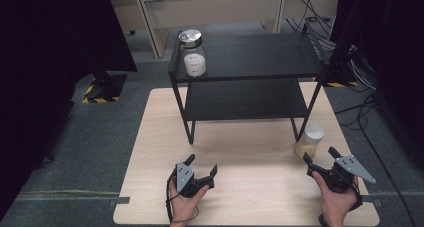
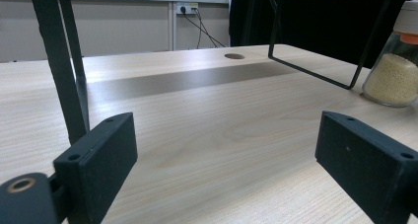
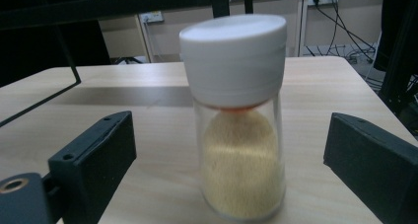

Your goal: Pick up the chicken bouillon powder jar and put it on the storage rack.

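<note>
- Right gripper (image 1: pixel 320 157) sits at the table's near right corner, jaws spread wide, nothing pinched.
- Jar (image 1: pixel 310 141) of yellow grains, white cap, stands upright on the table (image 1: pixel 240 142) just ahead of that gripper, beside the rack's front right leg.
- In the right gripper view the jar (image 3: pixel 239 120) stands between the two black jaws, clear gaps on both sides (no pad touching glass); it looks a little blurred, so how near the tips are is hard to judge.
- Left gripper (image 1: pixel 202 168) rests low at the near middle of the table, jaws spread too, empty.
- Its own view looks across bare wood to the rack (image 2: pixel 64 71) leg, with the jar (image 2: pixel 394 66) off at the right edge.
- Up on the rack's (image 1: pixel 245 54) top shelf, left end: a second jar (image 1: pixel 192 54), metal lid, white contents.
</note>
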